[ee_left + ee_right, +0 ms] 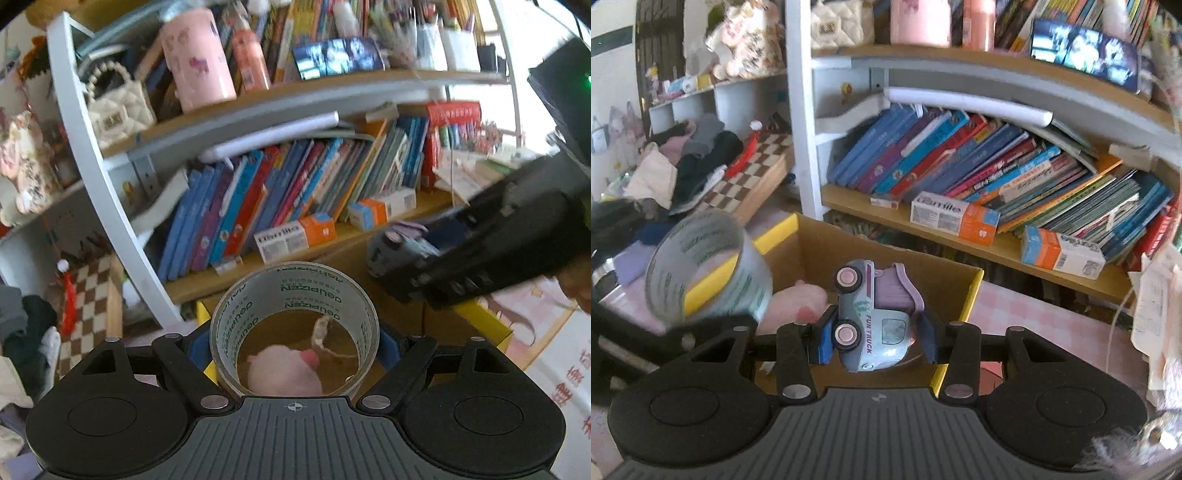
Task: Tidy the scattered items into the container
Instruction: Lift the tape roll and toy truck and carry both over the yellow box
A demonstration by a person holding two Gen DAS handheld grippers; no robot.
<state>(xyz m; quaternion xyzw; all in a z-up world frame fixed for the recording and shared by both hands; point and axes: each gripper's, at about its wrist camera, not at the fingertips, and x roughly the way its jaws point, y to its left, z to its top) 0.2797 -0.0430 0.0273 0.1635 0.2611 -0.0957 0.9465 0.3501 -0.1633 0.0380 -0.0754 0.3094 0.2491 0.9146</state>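
My left gripper [293, 343] is shut on a clear tape roll [258, 295] and holds it above the open cardboard box [458, 321]. Through the roll I see a pink plush toy [284, 373] lying in the box. My right gripper [875, 339] is shut on a pale blue and purple toy truck [871, 317], held on its side over the box [886, 258]. The tape roll [709, 269] and plush [801, 299] show at the left in the right wrist view. The right gripper with the truck [399, 247] shows at the right in the left wrist view.
A white-framed bookshelf [801, 110] packed with books [960, 158] stands right behind the box, with small cartons [955, 218] on its lower shelf. A checkered board [753, 173] and piled clothes [690, 162] lie left. A pink-checked surface [1034, 314] lies under the box.
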